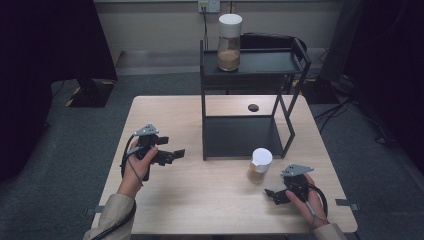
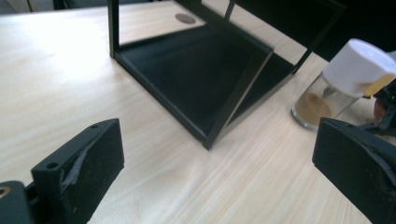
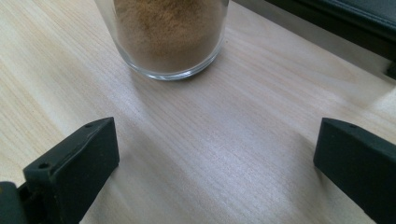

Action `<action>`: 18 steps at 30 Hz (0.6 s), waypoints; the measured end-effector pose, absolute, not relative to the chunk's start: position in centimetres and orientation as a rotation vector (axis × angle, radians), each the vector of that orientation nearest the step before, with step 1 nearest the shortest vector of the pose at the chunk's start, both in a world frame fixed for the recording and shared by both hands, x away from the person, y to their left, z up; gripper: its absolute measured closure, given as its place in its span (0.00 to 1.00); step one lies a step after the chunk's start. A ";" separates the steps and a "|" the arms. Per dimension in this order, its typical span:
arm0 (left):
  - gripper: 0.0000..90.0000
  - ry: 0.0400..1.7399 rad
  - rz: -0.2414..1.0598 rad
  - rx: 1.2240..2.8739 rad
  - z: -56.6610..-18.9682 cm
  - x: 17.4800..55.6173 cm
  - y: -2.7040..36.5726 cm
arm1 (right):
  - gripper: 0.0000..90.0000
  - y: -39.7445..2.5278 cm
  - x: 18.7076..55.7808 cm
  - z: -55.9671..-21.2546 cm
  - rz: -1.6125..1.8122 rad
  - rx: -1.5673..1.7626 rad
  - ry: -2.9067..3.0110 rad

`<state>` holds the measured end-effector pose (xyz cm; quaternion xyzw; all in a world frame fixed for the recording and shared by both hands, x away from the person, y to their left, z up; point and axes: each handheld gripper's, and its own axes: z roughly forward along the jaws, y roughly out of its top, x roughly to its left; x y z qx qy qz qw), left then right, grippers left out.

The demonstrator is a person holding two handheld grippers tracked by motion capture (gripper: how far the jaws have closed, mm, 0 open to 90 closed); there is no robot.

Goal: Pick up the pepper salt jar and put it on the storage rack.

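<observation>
The upright jar (image 1: 260, 165) near the tabletop's front right corner stands just ahead of the right tool (image 1: 276, 195), jaws wide and empty; the left tool (image 1: 172, 156), equally open, is farther off.

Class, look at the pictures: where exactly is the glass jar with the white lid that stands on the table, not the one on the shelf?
In the high view, the white-lidded glass jar of brown powder stands on the wooden table, just off the black metal rack's front right corner, beside the right gripper.

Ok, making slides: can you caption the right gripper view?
Open right gripper facing a glass jar of brown powder that stands on the wooden table.
</observation>
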<state>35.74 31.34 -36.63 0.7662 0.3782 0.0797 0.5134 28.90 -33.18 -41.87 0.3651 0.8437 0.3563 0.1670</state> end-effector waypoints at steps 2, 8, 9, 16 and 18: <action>0.02 0.912 0.201 1.846 -37.2 35.5 31.3 | 0.00 -33.2 28.9 -41.9 1.014 1.039 2.401; 0.02 0.900 0.210 1.854 -38.5 34.9 31.1 | 0.00 -33.2 28.9 -41.9 1.014 1.039 2.401; 0.02 0.899 0.206 1.859 -38.7 34.9 31.1 | 0.00 -33.2 28.9 -41.9 1.016 1.041 2.401; 0.02 0.888 0.216 1.876 -39.7 34.3 30.7 | 0.00 -33.2 28.9 -41.9 1.014 1.039 2.401; 0.02 0.884 0.211 1.884 -40.1 34.2 30.6 | 0.00 -33.2 28.9 -41.9 1.016 1.041 2.401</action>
